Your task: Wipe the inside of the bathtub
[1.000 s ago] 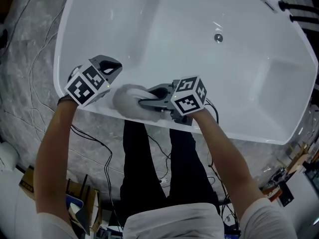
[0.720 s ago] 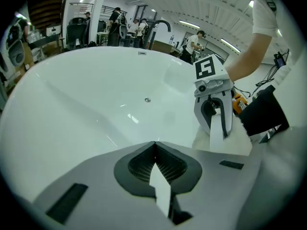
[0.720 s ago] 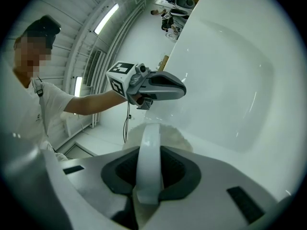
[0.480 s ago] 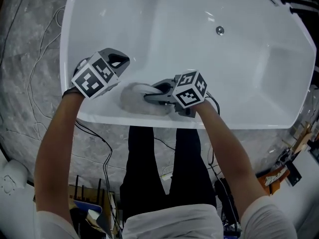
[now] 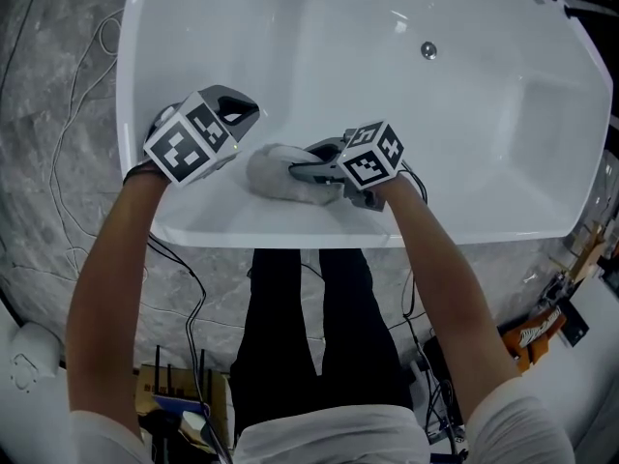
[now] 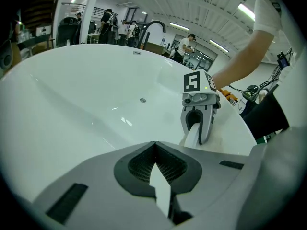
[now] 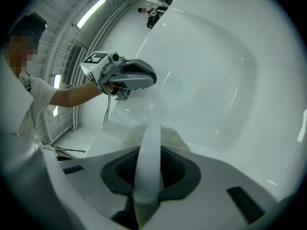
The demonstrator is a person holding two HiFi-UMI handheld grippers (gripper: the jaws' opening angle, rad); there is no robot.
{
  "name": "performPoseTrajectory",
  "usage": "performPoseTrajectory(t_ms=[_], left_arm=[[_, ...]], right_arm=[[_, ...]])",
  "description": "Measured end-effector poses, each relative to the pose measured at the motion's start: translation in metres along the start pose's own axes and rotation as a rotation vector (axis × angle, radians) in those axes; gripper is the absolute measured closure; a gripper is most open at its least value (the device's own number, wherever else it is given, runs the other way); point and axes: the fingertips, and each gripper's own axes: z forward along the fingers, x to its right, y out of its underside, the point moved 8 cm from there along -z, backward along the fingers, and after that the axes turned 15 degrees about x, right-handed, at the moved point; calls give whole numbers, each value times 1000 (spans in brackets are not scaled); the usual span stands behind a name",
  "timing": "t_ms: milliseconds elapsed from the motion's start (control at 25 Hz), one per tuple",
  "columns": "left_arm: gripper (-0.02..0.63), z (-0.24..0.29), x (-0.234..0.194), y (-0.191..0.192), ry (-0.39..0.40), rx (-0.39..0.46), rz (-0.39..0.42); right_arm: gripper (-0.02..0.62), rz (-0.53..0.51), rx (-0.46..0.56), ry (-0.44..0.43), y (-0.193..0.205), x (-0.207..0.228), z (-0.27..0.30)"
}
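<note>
the right hand-held gripper [image 5: 302, 172] is clamped on the strap of a fluffy white pad [image 5: 271, 174], pressed to the bathtub [image 5: 406, 95] wall just inside its near rim. the left hand-held gripper [image 5: 237, 112], narrow and empty, hovers beside it. wiping seems under way; next, sweep the pad down the wall.

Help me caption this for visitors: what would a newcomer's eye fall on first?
The large white bathtub fills the head view, bare but for its drain at the far side. By the near rim, the right tool is shut on the strap of a fluffy white pad resting on the tub, with the left tool shut and empty just to its left.
</note>
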Motion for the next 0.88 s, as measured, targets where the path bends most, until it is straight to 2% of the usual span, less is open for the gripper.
performPoseTrajectory(t_ms=[320, 640, 880], left_arm=[[600, 1, 8, 1, -17, 5, -35], [600, -10, 20, 9, -49, 2, -30], [600, 24, -1, 11, -42, -17, -45]], right_arm=[[507, -2, -2, 88, 4, 27, 7], [507, -4, -35, 196, 17, 55, 17], [508, -7, -65, 245, 27, 120, 23]])
